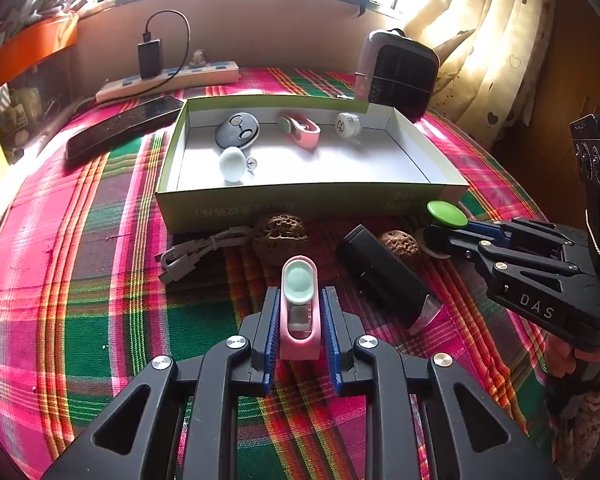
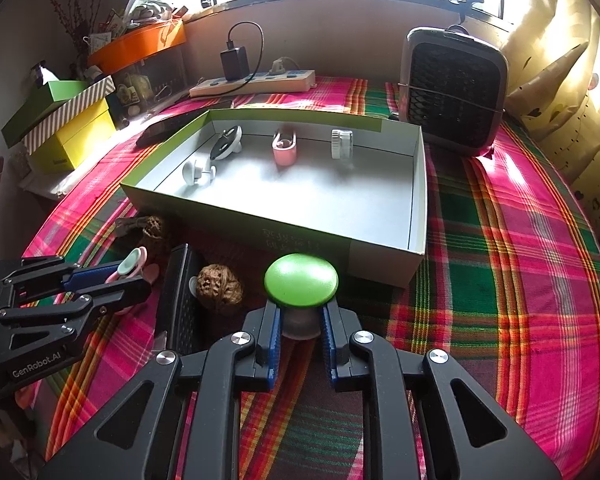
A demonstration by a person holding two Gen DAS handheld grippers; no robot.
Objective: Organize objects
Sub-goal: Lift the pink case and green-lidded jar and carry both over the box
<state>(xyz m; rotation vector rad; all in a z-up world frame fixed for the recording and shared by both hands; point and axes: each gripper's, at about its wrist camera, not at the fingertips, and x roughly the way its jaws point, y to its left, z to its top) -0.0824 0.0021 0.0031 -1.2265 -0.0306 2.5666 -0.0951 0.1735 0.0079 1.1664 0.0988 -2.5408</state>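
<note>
Left tongs [image 1: 300, 320] clamp stiff pink plastic clip [image 1: 299, 312] | right tongs [image 2: 300, 328] pinch green-capped knob [image 2: 301, 280] by its stem | both light, slippery.

Woven plaid cloth [image 1: 80, 280], matt cardboard box [image 1: 300, 200]

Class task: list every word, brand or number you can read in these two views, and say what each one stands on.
"DAS": on the right gripper, as seen from the left wrist.
"GenRobot.AI": on the left gripper, as seen from the right wrist.
Print on the box front wall: too blurred to read.
Print on the yellow box: too small.
</note>
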